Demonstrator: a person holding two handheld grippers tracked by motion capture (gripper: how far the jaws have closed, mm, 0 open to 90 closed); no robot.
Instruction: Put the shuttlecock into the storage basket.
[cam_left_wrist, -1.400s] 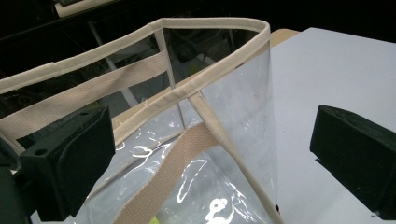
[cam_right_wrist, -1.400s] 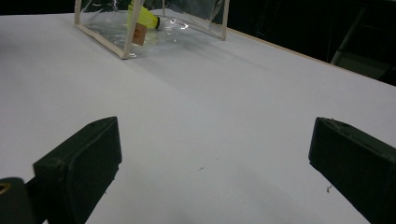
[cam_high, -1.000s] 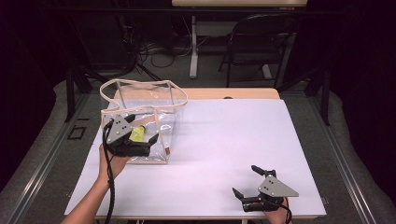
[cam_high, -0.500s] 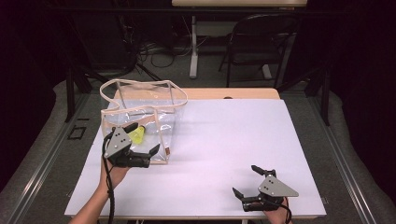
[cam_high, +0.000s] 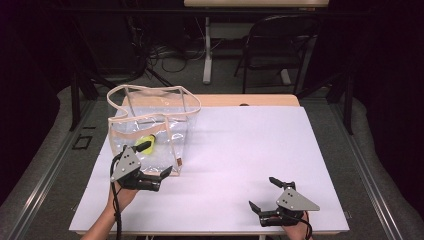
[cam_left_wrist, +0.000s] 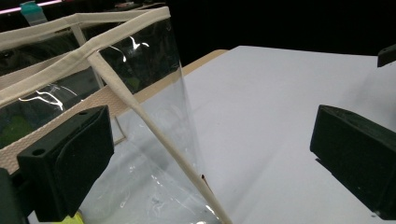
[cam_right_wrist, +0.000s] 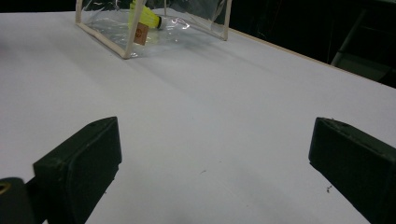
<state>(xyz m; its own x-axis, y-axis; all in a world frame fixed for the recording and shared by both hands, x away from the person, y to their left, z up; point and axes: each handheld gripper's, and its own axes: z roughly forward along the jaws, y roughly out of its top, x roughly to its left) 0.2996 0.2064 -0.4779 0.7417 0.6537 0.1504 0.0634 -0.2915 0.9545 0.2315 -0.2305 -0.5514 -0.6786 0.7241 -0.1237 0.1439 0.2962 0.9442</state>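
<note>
A clear plastic bag (cam_high: 150, 125) with beige trim stands upright on the white table (cam_high: 240, 150) at the left. A yellow shuttlecock-like object (cam_high: 146, 145) lies on its bottom. My left gripper (cam_high: 159, 180) hovers open just in front of the bag's near side, pointing right. In the left gripper view the bag's trimmed corner edge (cam_left_wrist: 154, 130) runs between the wide-apart pads (cam_left_wrist: 65, 163). My right gripper (cam_high: 263, 194) rests open near the table's front right. Its own view looks across bare table to the bag (cam_right_wrist: 116, 28) and the yellow object (cam_right_wrist: 147, 17).
The white sheet covers a wooden table whose far edge (cam_high: 240, 100) shows behind the bag. Beyond it stand a black chair (cam_high: 280, 45), cables and a table leg on the grey floor. A small brown tag (cam_right_wrist: 141, 33) hangs on the bag's corner.
My left gripper has drawn back from the bag's side toward the table's front and turned to point right. The yellow object stays inside the bag. The right gripper has not moved.
</note>
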